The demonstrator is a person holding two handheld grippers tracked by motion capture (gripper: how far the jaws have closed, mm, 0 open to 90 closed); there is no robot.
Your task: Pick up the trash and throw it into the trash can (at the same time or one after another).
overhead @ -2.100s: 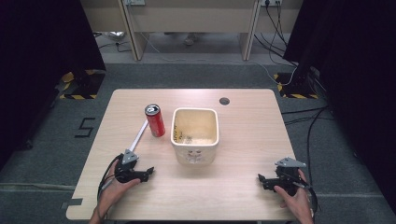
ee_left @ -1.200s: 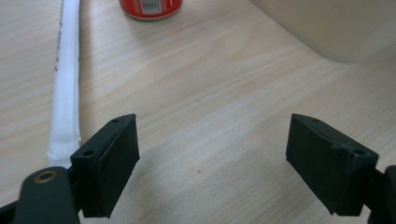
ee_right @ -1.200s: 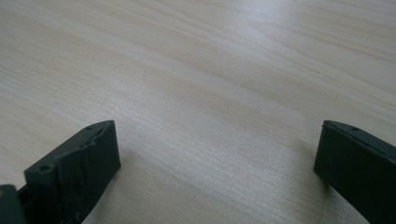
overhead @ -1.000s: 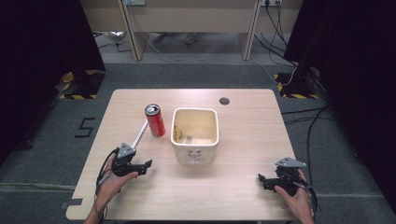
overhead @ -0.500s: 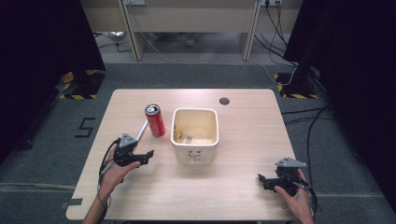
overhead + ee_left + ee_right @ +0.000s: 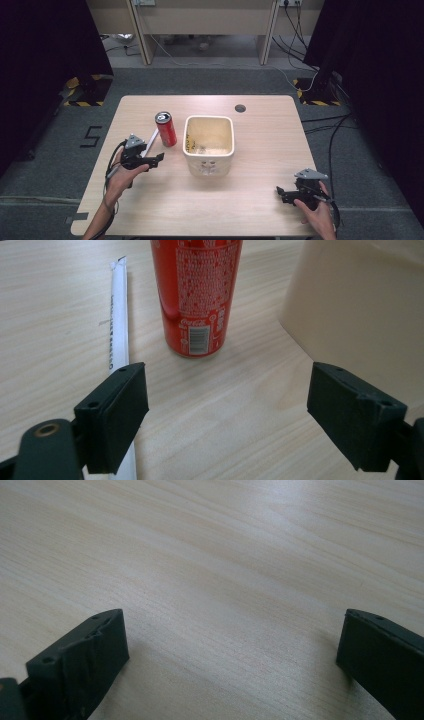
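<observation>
Since earlier, the left gripper [image 6: 159,159] moved up-frame toward the can [image 6: 165,128], fingers open; right gripper [image 6: 281,192] rested open lower right on the wooden surface [image 6: 260,145].

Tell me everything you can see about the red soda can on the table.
The red can is a slim metal drink can standing upright on the wooden table, left of the cream bin and apart from it. Its silver top looks unopened. White small print and a barcode face the left gripper, whose jaws are open just short of it. A white paper-wrapped straw lies beside it. Nothing touches it except the table.
</observation>
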